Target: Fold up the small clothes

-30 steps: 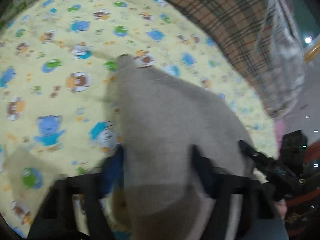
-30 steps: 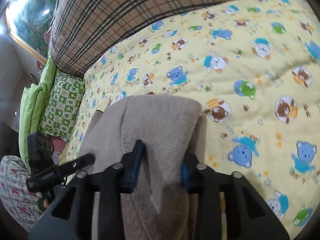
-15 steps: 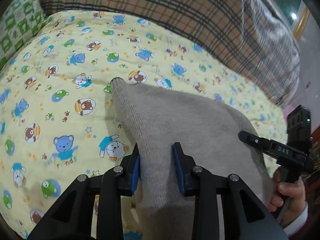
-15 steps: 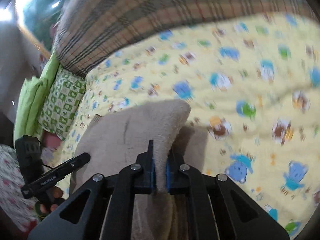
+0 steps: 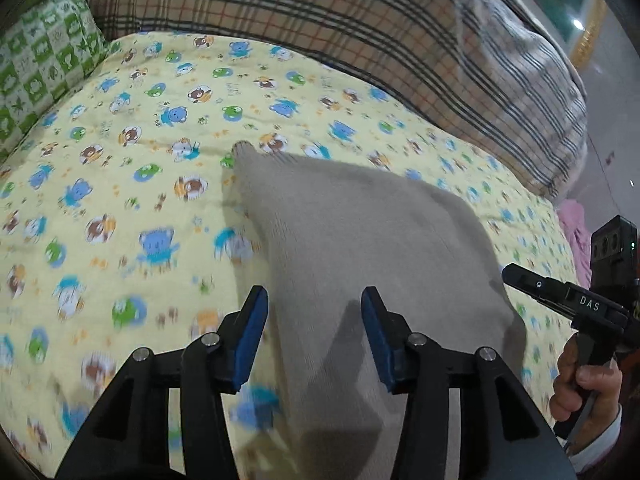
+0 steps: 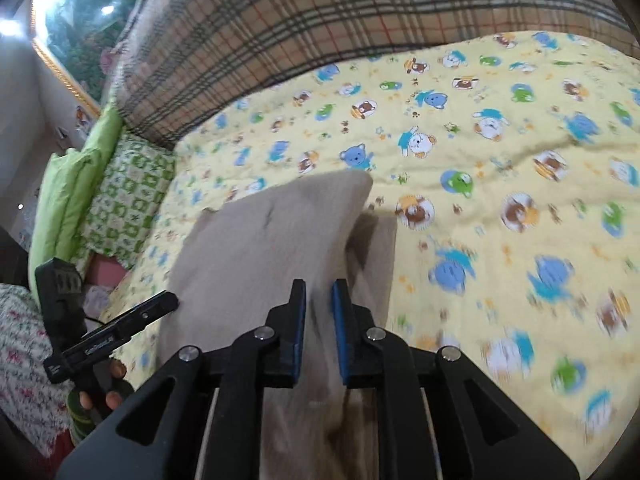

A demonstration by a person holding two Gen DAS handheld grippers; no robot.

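A beige knit garment (image 5: pixel 352 240) lies folded on the yellow bear-print blanket (image 5: pixel 120 184). My left gripper (image 5: pixel 316 300) is open, its blue pads apart over the garment's near edge, not pinching it. In the right wrist view the same garment (image 6: pixel 272 240) shows an upper layer over a lower one. My right gripper (image 6: pixel 319 292) is nearly shut, with a fold of the garment between its pads. The right gripper also shows at the right of the left wrist view (image 5: pixel 520 276), and the left gripper at the left of the right wrist view (image 6: pixel 160 304).
A plaid quilt (image 5: pixel 360 32) is piled along the far side of the blanket. A green checked pillow (image 5: pixel 36 76) lies at the far left. Pink cloth (image 5: pixel 574 232) sits off the right edge, and a floral cloth (image 6: pixel 20 360) lies past the left edge.
My left gripper has opened and let go of the garment, which now lies flat. My right gripper stays pinched on its fold, its pads a little further apart.
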